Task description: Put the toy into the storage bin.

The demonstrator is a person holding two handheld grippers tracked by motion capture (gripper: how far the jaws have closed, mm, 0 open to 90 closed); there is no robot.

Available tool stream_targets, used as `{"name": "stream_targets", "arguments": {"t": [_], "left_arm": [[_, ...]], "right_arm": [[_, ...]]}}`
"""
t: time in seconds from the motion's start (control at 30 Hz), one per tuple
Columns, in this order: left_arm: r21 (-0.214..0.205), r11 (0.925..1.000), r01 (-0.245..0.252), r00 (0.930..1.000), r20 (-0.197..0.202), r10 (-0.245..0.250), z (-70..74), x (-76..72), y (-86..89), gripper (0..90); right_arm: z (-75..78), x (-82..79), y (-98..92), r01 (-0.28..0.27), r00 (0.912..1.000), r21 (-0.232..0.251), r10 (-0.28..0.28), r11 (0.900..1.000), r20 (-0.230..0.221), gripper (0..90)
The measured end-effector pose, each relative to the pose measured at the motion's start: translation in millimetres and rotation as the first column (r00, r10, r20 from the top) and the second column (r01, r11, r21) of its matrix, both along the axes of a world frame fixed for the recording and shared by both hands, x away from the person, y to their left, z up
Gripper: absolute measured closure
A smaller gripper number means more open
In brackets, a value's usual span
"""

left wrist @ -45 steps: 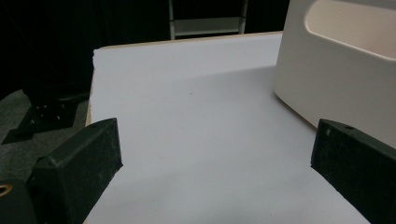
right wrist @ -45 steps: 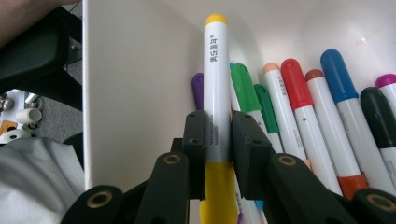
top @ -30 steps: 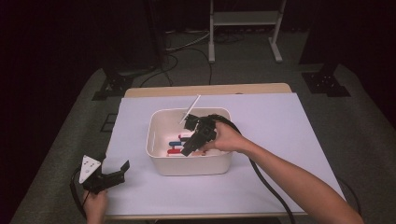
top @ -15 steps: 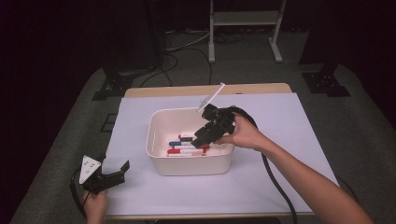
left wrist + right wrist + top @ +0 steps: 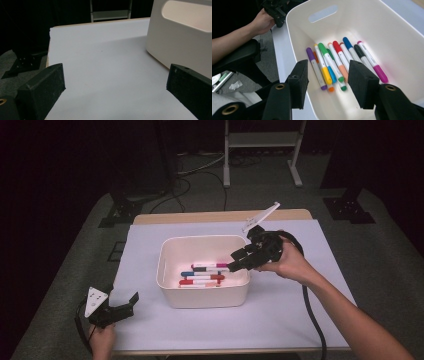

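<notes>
Markers [image 5: 337,62]: a loose row on the floor of the white bin [image 5: 167,270], long axes roughly parallel, running across the bin in the high view.
Right tongs [image 5: 328,82]: nearer; above the bin's right rim, jaws just opened wide, nothing between them.
Left tongs [image 5: 122,305]: wide, empty, resting at the table's [image 5: 280,320] front-left corner.
Writing: none readable.

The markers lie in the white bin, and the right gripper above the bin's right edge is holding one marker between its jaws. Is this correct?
Not quite. The markers do lie in the white bin, and the right gripper is above its right edge, but its jaws, which have just been opening, stand apart with nothing between them. The right gripper view shows this.
</notes>
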State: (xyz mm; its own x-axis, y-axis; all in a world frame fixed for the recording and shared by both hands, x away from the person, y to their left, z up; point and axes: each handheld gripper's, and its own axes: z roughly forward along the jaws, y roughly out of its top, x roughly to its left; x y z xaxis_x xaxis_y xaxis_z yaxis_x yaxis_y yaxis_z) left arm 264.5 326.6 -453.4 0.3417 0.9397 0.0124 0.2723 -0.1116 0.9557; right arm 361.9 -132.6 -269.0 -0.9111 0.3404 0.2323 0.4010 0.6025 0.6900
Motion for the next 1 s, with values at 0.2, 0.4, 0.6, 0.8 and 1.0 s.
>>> {"name": "stream_targets", "arguments": {"t": [0.2,0.4,0.6,0.8,1.0], "left_arm": [[0.008,1.0,0.0,1.0,-0.004,0.0,0.1,0.2,-0.4,0.5],[0.012,0.9999,-0.001,1.0,-0.006,0.001,0.1,0.6,-1.0,0.5],[0.011,0.9999,-0.002,1.0,0.0,0.002,0.0,0.1,-0.9,0.5],[0.02,0.9998,0.001,1.0,0.008,-0.001,0.0,-0.8,-1.6,0.5],[0.018,0.9998,-0.001,0.9999,0.013,0.001,-0.3,-0.8,-1.8,0.5]], "right_arm": [[4.0,-2.1,-30.9,0.055,0.9984,0.021,-0.055,0.9983,0.009,48.6],[5.2,-5.1,-52.2,0.096,0.9953,0.033,-0.096,0.9949,0.01,47.3],[-2.1,-8.2,-76.2,0.148,0.989,0.038,-0.148,0.9882,-0.001,45.3],[-11.9,-8.7,-93.4,0.185,0.9828,0.046,-0.184,0.9817,-0.014,43.5],[-22.6,-12.0,-108.4,0.22,0.9753,0.055,-0.219,0.9738,-0.029,42.2]]}}
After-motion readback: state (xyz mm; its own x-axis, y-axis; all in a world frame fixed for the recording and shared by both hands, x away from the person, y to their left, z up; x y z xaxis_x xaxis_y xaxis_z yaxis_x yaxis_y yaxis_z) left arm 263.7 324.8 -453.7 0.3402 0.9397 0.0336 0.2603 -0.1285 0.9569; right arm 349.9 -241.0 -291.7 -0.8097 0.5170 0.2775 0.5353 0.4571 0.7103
